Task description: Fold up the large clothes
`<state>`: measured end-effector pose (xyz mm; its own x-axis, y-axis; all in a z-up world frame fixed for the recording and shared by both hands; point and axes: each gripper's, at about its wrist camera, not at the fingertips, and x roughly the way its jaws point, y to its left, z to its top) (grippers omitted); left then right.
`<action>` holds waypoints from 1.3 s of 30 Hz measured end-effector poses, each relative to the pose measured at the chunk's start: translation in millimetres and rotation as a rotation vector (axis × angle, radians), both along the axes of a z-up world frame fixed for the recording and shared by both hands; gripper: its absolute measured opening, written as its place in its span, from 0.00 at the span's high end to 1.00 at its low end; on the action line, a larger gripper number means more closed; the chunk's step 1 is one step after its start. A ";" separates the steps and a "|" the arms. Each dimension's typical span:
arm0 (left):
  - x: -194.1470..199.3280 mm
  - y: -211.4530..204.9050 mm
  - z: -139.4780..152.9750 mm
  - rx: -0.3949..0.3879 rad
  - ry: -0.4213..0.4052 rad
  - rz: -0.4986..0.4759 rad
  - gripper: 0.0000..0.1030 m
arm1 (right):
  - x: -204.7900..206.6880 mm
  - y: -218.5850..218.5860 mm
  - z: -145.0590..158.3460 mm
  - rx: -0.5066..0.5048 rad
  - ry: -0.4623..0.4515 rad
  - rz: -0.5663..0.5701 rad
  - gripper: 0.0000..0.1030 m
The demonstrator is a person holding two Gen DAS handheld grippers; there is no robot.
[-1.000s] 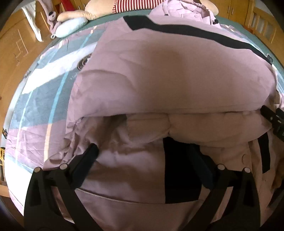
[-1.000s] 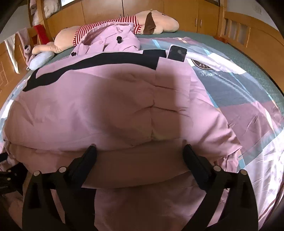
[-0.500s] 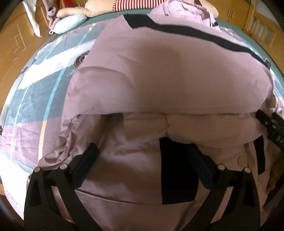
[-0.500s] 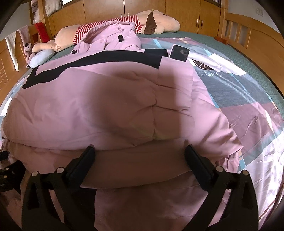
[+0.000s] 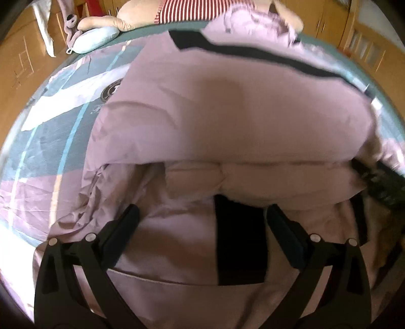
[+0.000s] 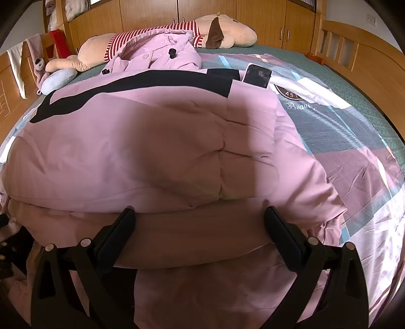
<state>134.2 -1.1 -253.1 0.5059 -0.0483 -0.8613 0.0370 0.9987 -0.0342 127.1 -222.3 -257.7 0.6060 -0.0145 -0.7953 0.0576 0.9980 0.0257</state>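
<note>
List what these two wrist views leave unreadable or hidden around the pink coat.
- Right wrist view: bedsheet lettering too small to read.
- Left wrist view: right gripper blurred, cut by the edge; its jaws unseen.
- Both views: the pink coat hides the bed beneath; its near hem is behind the gripper mounts.

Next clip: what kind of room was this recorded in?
Most likely a home bedroom. A pink padded coat lies spread on a bed with a patchwork cover, a big striped plush toy rests at its far end, and wooden wardrobe doors line the wall behind.
</note>
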 end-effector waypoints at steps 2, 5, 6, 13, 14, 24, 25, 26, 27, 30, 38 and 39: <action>-1.0 2.2 2.8 -0.046 -0.016 0.001 0.02 | -0.1 0.1 0.0 0.000 0.000 0.000 0.01; 4.9 5.0 -8.9 -0.022 0.040 0.015 0.02 | -0.2 0.2 -0.3 0.000 0.000 0.000 0.01; 5.7 1.8 -14.2 -0.004 0.058 0.002 0.02 | -0.1 0.2 -0.3 -0.001 0.000 0.000 0.01; 5.3 -7.7 -11.4 0.050 0.050 -0.009 0.02 | -5.7 -6.3 8.7 0.042 -0.036 -0.003 0.01; 3.8 -4.2 -9.0 0.038 0.052 -0.002 0.02 | -12.4 -10.4 17.8 0.061 -0.080 -0.020 0.01; 12.5 32.9 30.3 -0.062 -0.039 0.069 0.02 | 40.0 18.5 85.6 0.230 -0.186 0.093 0.03; 14.0 36.1 28.6 -0.074 -0.023 0.081 0.02 | 51.5 28.2 81.2 0.221 -0.160 0.109 0.05; 15.4 39.0 28.3 -0.082 -0.014 0.086 0.02 | 63.5 39.5 72.2 0.165 -0.133 0.114 0.05; 15.5 40.9 28.1 -0.091 -0.008 0.089 0.02 | 72.1 50.6 60.2 0.116 -0.099 0.116 0.05; 14.6 42.1 29.7 -0.100 -0.002 0.086 0.02 | 83.7 64.9 21.0 0.034 -0.007 0.123 0.04; 6.4 49.3 23.7 -0.083 0.026 0.098 0.02 | 75.4 63.9 14.4 0.002 -0.065 0.133 0.02; 6.8 51.2 20.8 -0.080 0.039 0.110 0.02 | 68.7 58.5 22.6 0.025 -0.066 0.125 0.02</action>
<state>141.1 50.1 -232.2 0.4783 -0.0638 -0.8759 -0.0753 0.9907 -0.1133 195.8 -163.8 -235.1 0.6528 0.0842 -0.7528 -0.0701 0.9963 0.0507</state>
